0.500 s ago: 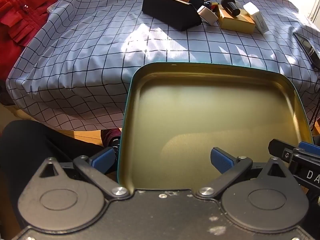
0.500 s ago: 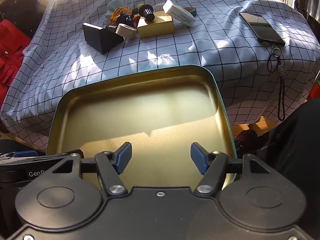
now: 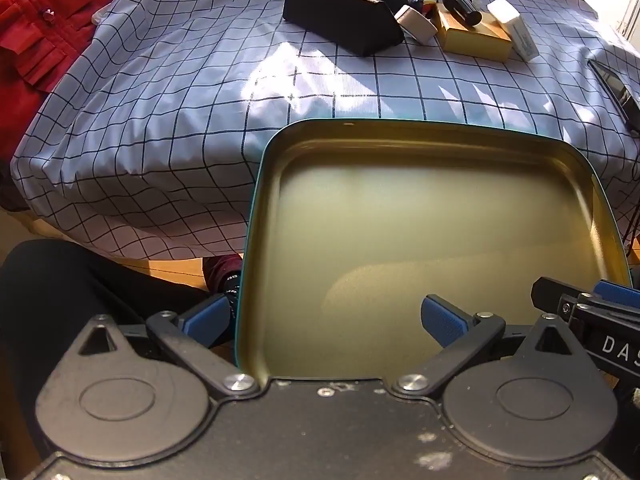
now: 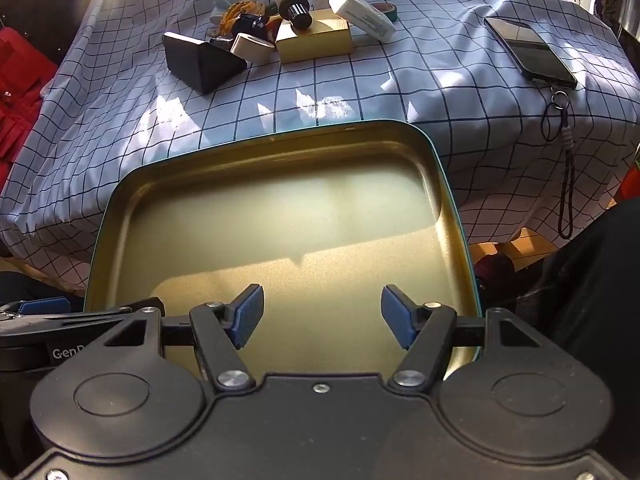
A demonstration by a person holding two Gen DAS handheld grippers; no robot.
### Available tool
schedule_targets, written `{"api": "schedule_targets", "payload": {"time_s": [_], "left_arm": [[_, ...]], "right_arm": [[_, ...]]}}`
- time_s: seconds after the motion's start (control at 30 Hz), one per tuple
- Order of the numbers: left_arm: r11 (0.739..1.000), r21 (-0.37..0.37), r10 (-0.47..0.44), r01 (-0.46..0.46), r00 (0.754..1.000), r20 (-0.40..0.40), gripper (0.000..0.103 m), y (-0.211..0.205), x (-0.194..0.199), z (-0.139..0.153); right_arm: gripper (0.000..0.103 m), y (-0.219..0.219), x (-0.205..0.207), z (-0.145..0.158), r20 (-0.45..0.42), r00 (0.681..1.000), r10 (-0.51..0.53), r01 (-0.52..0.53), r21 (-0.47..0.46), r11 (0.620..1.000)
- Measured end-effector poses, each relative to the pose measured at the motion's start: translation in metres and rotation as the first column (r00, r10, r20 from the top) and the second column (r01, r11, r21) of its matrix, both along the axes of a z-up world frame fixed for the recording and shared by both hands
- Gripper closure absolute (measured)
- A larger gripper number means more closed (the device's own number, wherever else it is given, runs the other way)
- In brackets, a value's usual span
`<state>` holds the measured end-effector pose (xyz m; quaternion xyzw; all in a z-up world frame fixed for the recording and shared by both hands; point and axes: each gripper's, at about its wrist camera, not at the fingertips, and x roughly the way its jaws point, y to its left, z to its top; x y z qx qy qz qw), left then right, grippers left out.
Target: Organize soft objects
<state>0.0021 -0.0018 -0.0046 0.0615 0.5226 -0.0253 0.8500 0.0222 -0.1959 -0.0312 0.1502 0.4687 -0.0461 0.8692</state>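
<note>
Tin tray (image 3: 440, 148) — matt metal (gold-lacquered)

Not much here can be read. On the right gripper (image 3: 600, 312), seen at the right edge of the left wrist view, white capitals "DA" and part of a third letter, perhaps "S", stand on its black body. On the left gripper (image 4: 68, 316), at the left edge of the right wrist view, white letters "Gen" and the start of one more stand on its black body. The white box (image 4: 362, 14) near the table's far edge carries small print, too blurred to make out.
</note>
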Motion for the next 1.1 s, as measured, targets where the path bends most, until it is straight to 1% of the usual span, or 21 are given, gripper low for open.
{"api": "schedule_targets", "payload": {"time_s": [0.27, 0.57, 1.1], "left_arm": [[1.0, 0.014, -0.003, 0.003, 1.0, -0.008, 0.0, -0.001, 0.003, -0.002], [0.999, 0.033, -0.007, 0.007, 1.0, -0.02, 0.0, 0.0, 0.007, -0.007], [0.999, 0.036, -0.001, 0.003, 0.999, -0.036, 0.0, 0.003, 0.01, -0.011]], "right_arm": [[0.04, 0.0, 0.007, 0.0, -0.039, 0.999, 0.002, -0.004, -0.032, 0.999], [0.041, 0.001, 0.009, 0.0, -0.058, 0.998, -0.015, 0.011, -0.082, 0.997], [0.041, 0.005, 0.014, 0.0, -0.075, 0.997, -0.002, -0.006, -0.103, 0.995]]}}
